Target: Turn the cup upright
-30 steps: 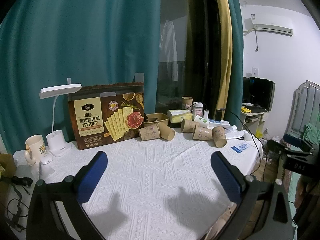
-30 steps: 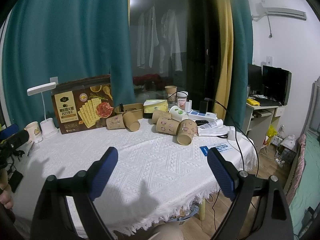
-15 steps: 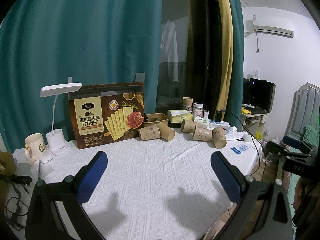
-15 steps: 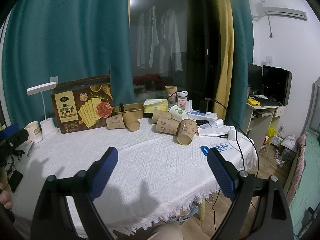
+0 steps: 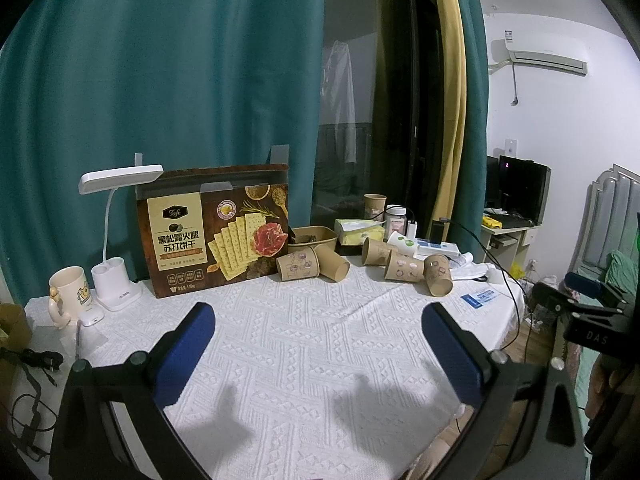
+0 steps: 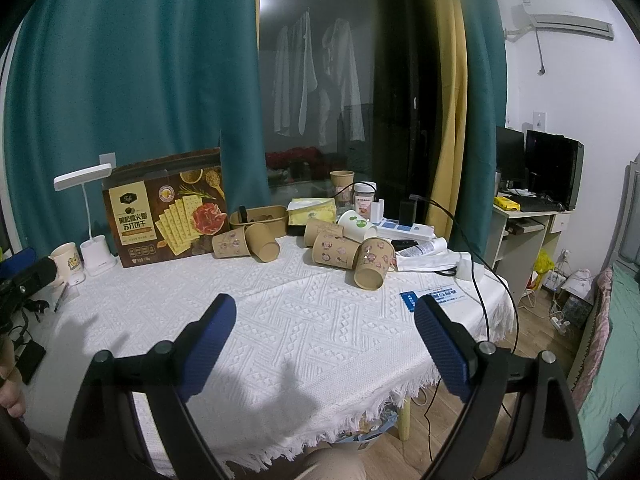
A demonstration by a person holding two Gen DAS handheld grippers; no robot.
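Note:
Several brown paper cups lie on their sides at the far side of the white tablecloth. One pair of cups rests by the cracker box. Another cluster lies further right; in the right wrist view the nearest cup points its mouth at me. My left gripper is open and empty, well short of the cups. My right gripper is likewise open and empty above the table's near part.
A cracker box, white desk lamp and mug stand at the back left. A tissue pack, jar, upright cup, power strip and cable crowd the back right. The table edge drops to floor.
The left wrist view has shifted slightly; the cups and both grippers' fingers look unchanged.

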